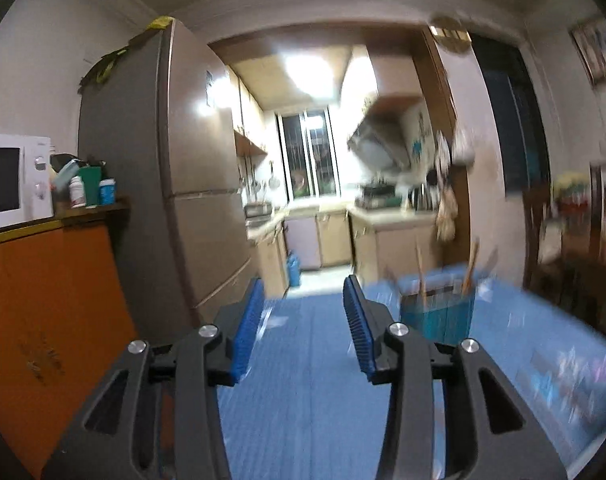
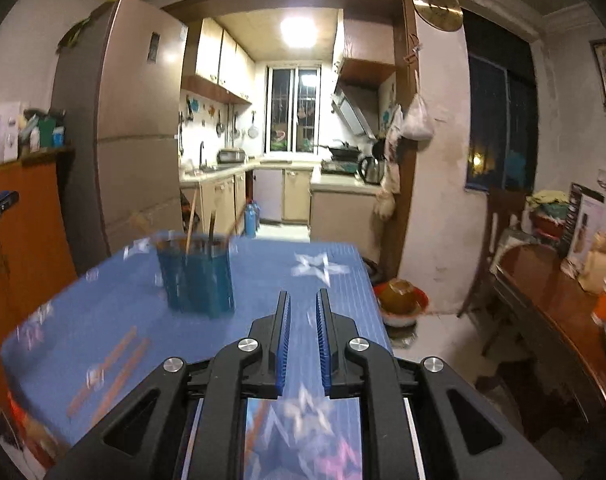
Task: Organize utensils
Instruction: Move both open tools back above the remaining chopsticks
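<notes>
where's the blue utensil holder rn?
Blue utensil holder stands on the blue tablecloth, left of the right gripper in the right wrist view, with sticks in it and a loose pair lying nearer.

Blue cloth w/ star print on table, translucent blue plastic holder w/ wooden utensils.

Both wrist views low over table (kitchenward)

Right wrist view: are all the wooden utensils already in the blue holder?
No. Two wooden utensils lie flat on the blue tablecloth, apart from the blue holder, which already has several sticks standing in it.
</notes>
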